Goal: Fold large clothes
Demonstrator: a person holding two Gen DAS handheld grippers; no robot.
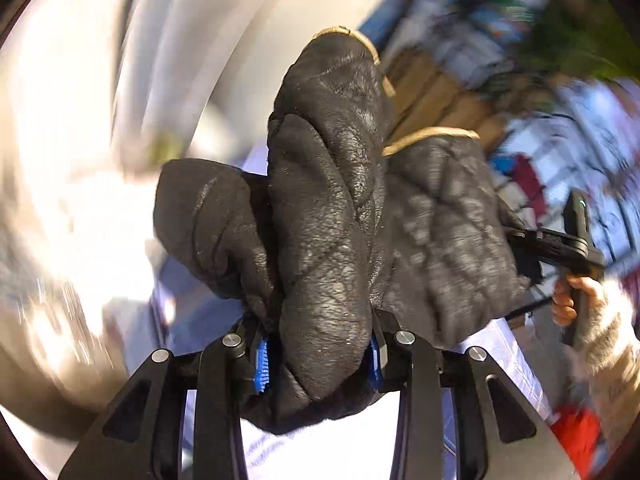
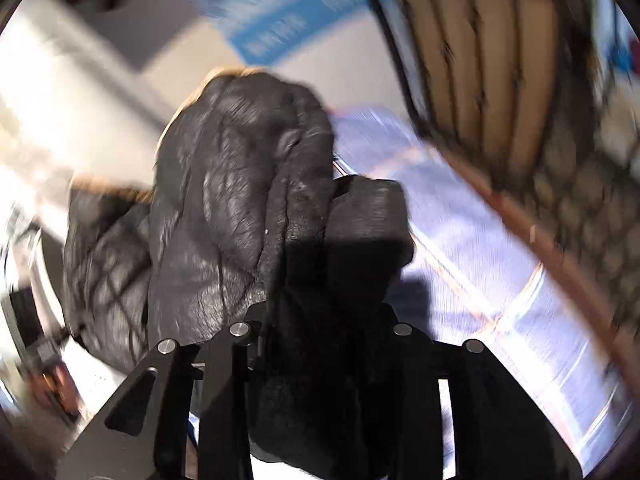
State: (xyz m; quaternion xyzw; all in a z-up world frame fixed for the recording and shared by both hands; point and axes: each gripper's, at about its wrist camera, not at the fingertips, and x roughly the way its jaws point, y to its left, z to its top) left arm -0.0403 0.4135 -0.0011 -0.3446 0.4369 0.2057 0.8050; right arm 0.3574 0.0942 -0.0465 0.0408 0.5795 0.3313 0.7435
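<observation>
A black quilted jacket (image 1: 328, 184) with a tan lining edge hangs bunched and lifted off the surface. My left gripper (image 1: 318, 360) is shut on a thick fold of it, blue pads (image 1: 262, 366) pressing both sides. In the same view my right gripper (image 1: 552, 248) shows at the far right in a person's hand (image 1: 576, 296), at the jacket's other end. In the right wrist view the jacket (image 2: 240, 200) fills the middle and my right gripper (image 2: 320, 340) is shut on a dark wad of it; its pads are hidden by cloth.
A pale blue checked sheet (image 2: 480, 240) covers the surface under the jacket. A wooden slatted frame (image 2: 480, 60) stands behind it. Something red (image 1: 580, 432) lies at the lower right of the left wrist view. The surroundings are smeared by motion blur.
</observation>
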